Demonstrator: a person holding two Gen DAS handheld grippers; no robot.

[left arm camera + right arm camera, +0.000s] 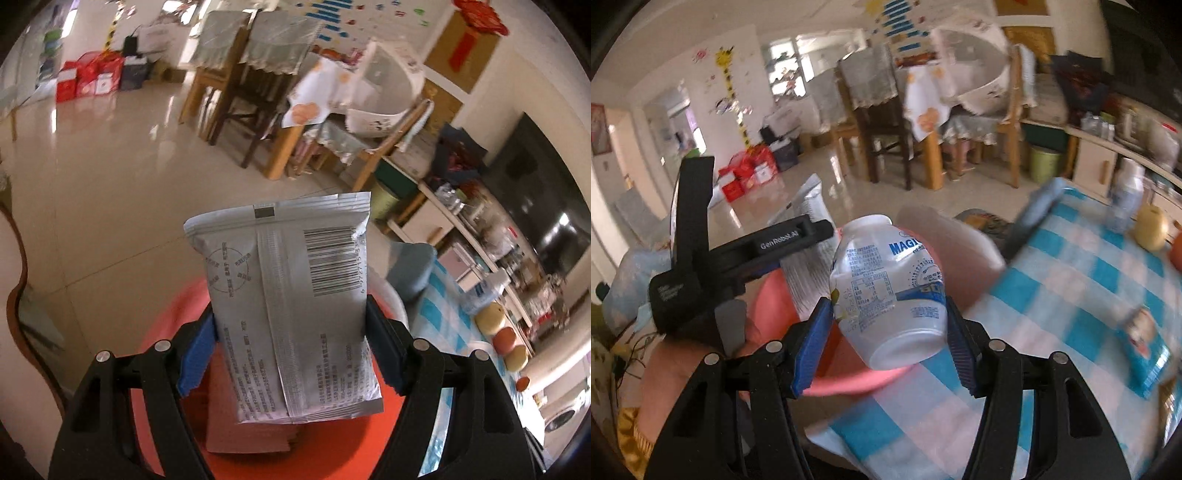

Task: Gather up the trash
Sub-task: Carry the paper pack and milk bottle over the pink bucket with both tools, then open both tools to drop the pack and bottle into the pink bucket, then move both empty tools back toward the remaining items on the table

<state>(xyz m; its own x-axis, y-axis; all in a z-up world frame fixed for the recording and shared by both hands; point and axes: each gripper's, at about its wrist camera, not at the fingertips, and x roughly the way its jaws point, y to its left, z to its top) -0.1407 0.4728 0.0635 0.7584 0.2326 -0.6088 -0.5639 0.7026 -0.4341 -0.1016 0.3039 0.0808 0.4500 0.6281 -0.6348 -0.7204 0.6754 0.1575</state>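
A silver snack packet [291, 302] with a barcode stands upright between the blue pads of my left gripper [291, 354], which is shut on its sides. Directly below it is a red bin [332, 439] holding a pinkish flat pack. My right gripper [886, 332] is shut on a small white plastic bottle [890, 291] with blue print, tilted, the pads touching it near their tips. The bottle hangs over the bin's pink rim [849, 380]. In the right wrist view the left gripper's black finger [783, 238] and the silver packet [810, 206] show at the left.
A table with a blue and white chequered cloth [1052, 295] lies to the right, bearing fruit [1152, 227], a clear bottle [1126, 195] and a blue packet [1145, 350]. Wooden chairs [240, 92] and a dining table stand across the shiny floor. A green bin [1043, 164] is by the far shelf.
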